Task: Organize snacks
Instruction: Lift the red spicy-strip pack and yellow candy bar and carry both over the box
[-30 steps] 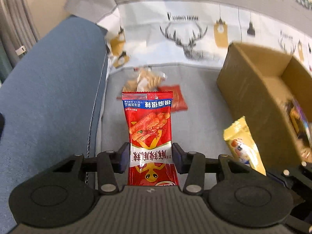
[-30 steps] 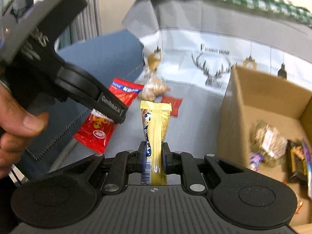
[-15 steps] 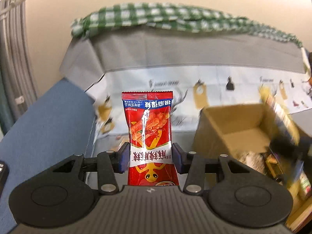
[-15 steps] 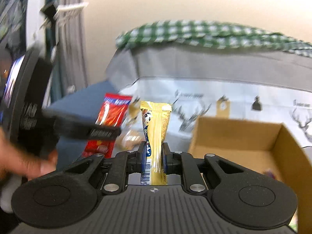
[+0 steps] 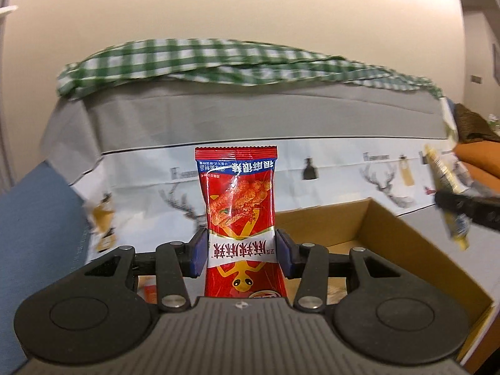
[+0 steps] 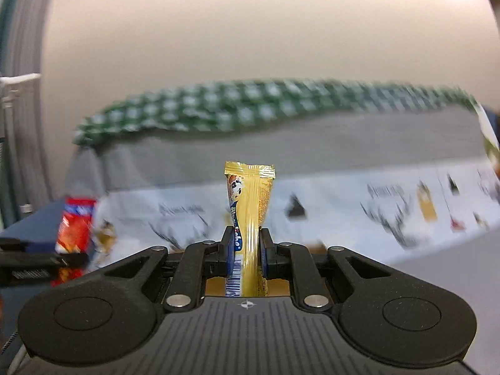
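Note:
My left gripper (image 5: 241,251) is shut on a red snack packet (image 5: 239,206) that stands upright between its blue pads, raised over the near end of an open cardboard box (image 5: 384,243). My right gripper (image 6: 247,250) is shut on a thin yellow snack packet (image 6: 250,206), also upright. In the left wrist view the yellow packet (image 5: 445,175) and the right gripper show blurred at the far right. In the right wrist view the red packet (image 6: 76,225) and the left gripper show at the far left. The box contents are mostly hidden behind the grippers.
A sofa back with a grey and white deer-print cover (image 5: 343,168) and a green checked cloth (image 5: 218,59) on top fills the background. A blue armrest (image 5: 34,218) is at the left. An orange cushion (image 5: 478,159) lies far right.
Both grippers rose and tilted upward with their packets, from facing the seat and loose snacks to facing the sofa back and wall. The box now sits lower in view, under both grippers.

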The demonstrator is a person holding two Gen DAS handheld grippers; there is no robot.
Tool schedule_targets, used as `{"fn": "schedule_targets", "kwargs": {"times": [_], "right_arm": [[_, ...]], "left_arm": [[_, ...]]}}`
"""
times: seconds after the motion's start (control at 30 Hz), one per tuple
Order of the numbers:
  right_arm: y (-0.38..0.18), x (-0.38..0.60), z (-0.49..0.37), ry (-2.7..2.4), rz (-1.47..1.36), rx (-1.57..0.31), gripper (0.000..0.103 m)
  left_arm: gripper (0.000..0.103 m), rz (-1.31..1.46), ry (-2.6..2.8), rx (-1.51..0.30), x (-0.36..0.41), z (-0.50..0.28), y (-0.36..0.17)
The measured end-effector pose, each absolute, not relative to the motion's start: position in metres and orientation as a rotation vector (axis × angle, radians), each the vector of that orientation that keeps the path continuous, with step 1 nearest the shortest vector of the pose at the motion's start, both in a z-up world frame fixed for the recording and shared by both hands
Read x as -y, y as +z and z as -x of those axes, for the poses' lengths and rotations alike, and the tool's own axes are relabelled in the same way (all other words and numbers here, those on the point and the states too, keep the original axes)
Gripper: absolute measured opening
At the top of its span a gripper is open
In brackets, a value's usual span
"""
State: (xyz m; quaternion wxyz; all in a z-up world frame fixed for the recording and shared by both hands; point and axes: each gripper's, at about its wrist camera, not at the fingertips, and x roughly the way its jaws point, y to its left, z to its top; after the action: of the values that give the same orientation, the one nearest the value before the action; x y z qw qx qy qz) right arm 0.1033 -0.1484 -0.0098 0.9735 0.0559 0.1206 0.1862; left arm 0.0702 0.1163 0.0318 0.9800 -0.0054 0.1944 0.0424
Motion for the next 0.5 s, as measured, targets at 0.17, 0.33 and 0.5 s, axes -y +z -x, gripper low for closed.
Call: {"fn": "schedule_targets", "kwargs": {"times": [0.17, 0.33, 0.5], "right_arm": [[-0.019, 0.163, -0.114, 0.345, -0.112, -0.247, 0.016], [-0.027, 0.164, -0.13, 0.325, -0.101, -0.284, 0.016], [-0.029, 0.162, -0.132, 0.326, -0.082, -0.285, 0.016]], "left_arm": [[0.05, 0.004, 0.007, -0.354, -0.086, -0.08, 0.031], [0.05, -0.022, -0.072, -0.314, -0.061, -0.088, 0.025], [0.05, -0.129, -0.07, -0.344, -0.043, -0.099, -0.002]]}}
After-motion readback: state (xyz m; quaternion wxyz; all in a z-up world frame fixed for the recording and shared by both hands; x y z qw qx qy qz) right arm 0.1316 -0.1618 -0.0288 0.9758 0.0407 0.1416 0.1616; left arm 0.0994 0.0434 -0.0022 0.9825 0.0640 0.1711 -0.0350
